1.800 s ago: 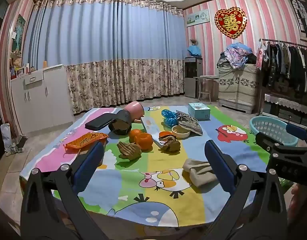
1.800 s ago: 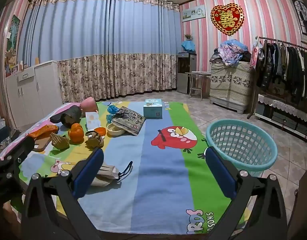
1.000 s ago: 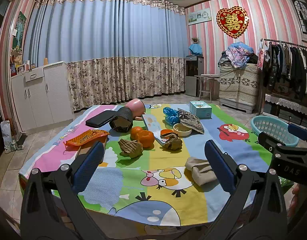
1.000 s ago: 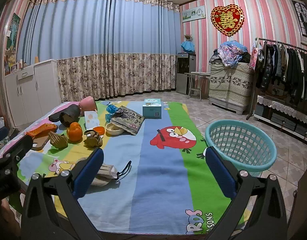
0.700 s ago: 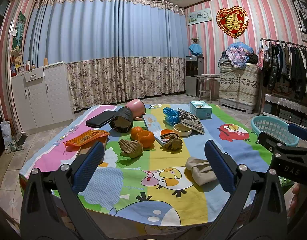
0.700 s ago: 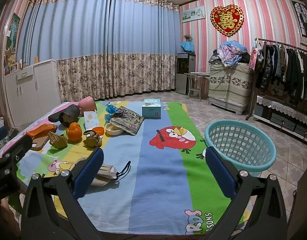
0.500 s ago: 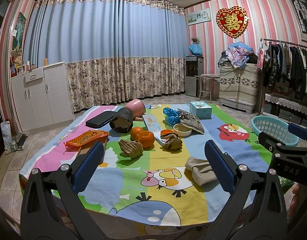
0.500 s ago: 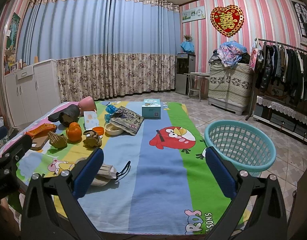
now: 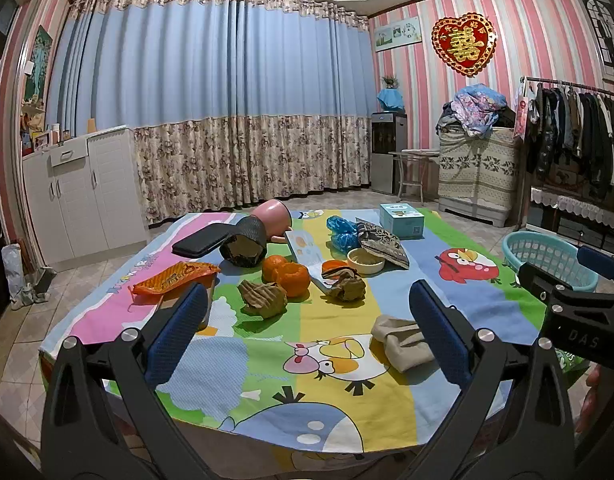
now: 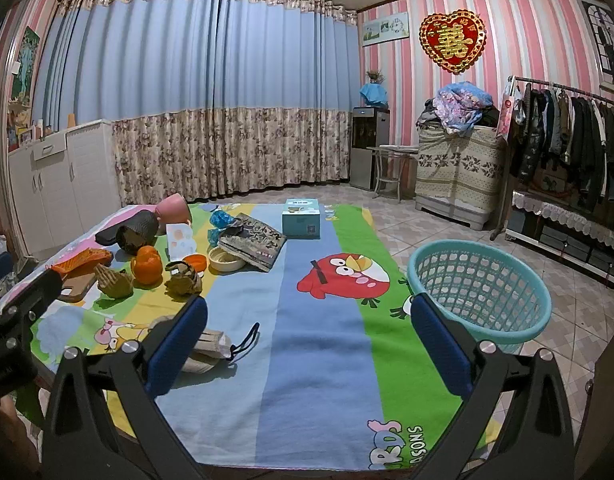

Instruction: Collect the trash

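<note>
Blue-padded and spread wide, your left gripper (image 9: 307, 330) hangs over the near edge of the cartoon-print cloth (image 9: 267, 344) covering the table, with nothing between its fingers. Your right gripper (image 10: 309, 338) is just as wide apart and empty, held over the cloth's blue and green stripes.

Your trash lies scattered on the cloth. Nearest your left gripper is a crumpled beige paper bag (image 9: 401, 342), lying just beside its right finger in the left wrist view; in the right wrist view the same bag (image 10: 207, 346) shows a dark cord loop and sits partly behind the right gripper's left finger. Farther back you have two brown crumpled paper wads: one (image 9: 263, 299) on the green patch and one (image 9: 347, 286) on the yellow stripe. Between them sit two orange tangerines (image 9: 287, 274), touching each other. An orange foil snack wrapper (image 9: 175, 276) lies to the left, resting on a wooden board. Behind these are a tipped black ribbed cup (image 9: 243, 242), a tipped pink cup (image 9: 269, 220), a blue crumpled plastic bag (image 9: 341, 232), a small cream bowl (image 9: 365, 260), a dark patterned pouch (image 9: 381, 240) and a light blue square box (image 9: 401, 220).

Off the right side of the table stands a teal plastic laundry basket (image 10: 481, 290) on the tiled floor, near your right gripper's right finger in the picture.
</note>
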